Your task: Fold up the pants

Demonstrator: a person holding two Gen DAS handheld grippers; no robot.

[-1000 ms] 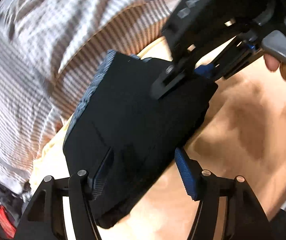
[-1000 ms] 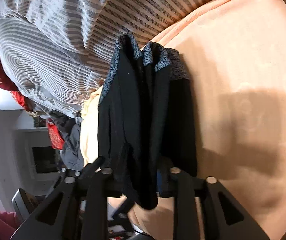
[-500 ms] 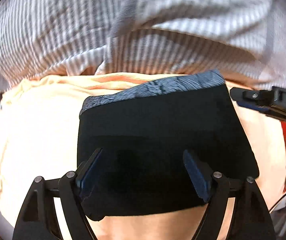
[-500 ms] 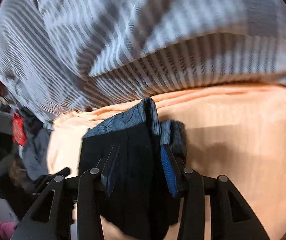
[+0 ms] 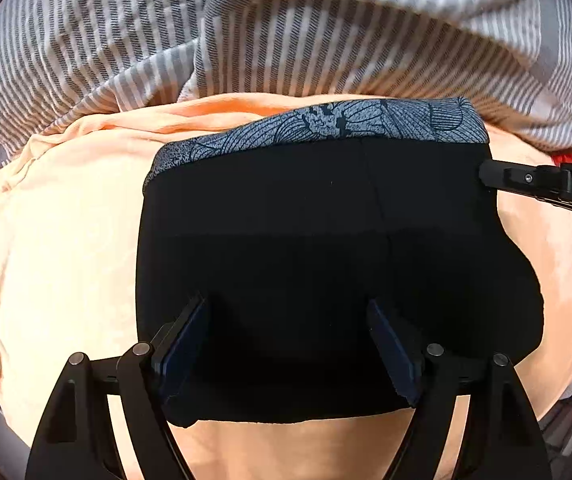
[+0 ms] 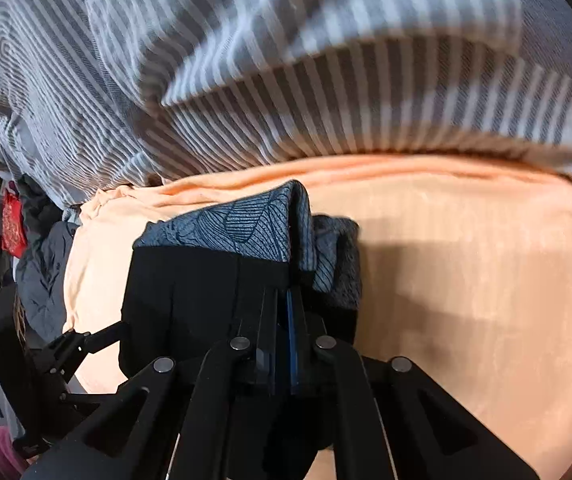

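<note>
right gripper [image 6: 286, 312] fingers apparently clamped on pants [image 5: 326, 240]; left gripper [image 5: 288, 344] fingers wide.

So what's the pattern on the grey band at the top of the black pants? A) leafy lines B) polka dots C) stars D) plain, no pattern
A: the grey waistband along the top edge of the black pants is printed with dark, veined leaf shapes, also clear in the right wrist view.

Warm hard light, blurred fisheye edges
</note>
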